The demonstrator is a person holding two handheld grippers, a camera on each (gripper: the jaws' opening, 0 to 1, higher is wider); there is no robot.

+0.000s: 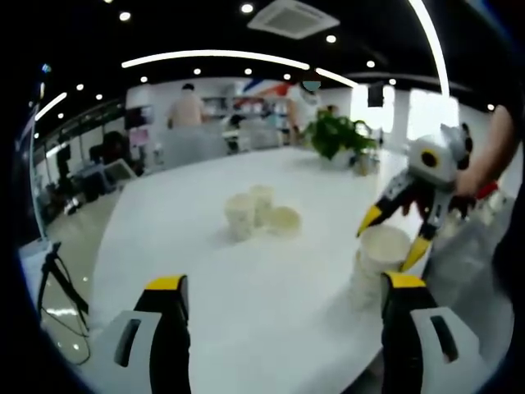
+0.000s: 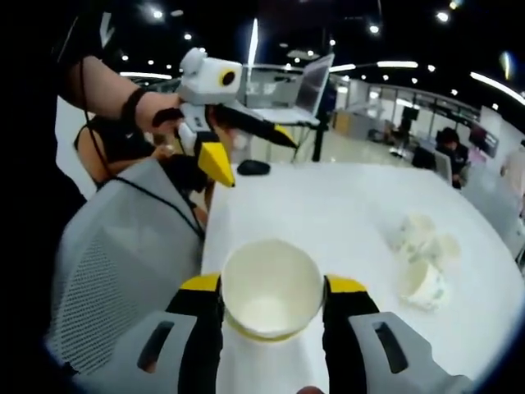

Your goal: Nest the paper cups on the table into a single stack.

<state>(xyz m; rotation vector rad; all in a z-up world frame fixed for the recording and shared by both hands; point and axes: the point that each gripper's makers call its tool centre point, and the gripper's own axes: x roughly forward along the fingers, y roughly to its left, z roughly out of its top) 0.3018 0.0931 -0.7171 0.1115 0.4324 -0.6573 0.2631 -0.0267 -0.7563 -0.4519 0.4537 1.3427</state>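
A short stack of white paper cups (image 1: 377, 267) stands near the table's edge. My right gripper (image 2: 271, 289) looks straight down into the top cup (image 2: 271, 291), jaws pressed to both sides of it. In the left gripper view the right gripper (image 1: 392, 236) straddles that cup's rim with its yellow tips. Three loose cups (image 1: 262, 213) cluster at mid-table, one of them lying on its side (image 2: 422, 286). My left gripper (image 1: 283, 283) hovers open above bare table with nothing in it. It shows at the upper left of the right gripper view as the left gripper (image 2: 250, 154), held in a hand.
The white table (image 1: 205, 279) is broad, with a potted plant (image 1: 340, 135) at its far end. A laptop (image 2: 316, 82) and a dark mouse (image 2: 253, 167) sit at another end. A grey mesh chair (image 2: 123, 246) stands beside the stack. A tripod (image 1: 57, 279) stands on the floor.
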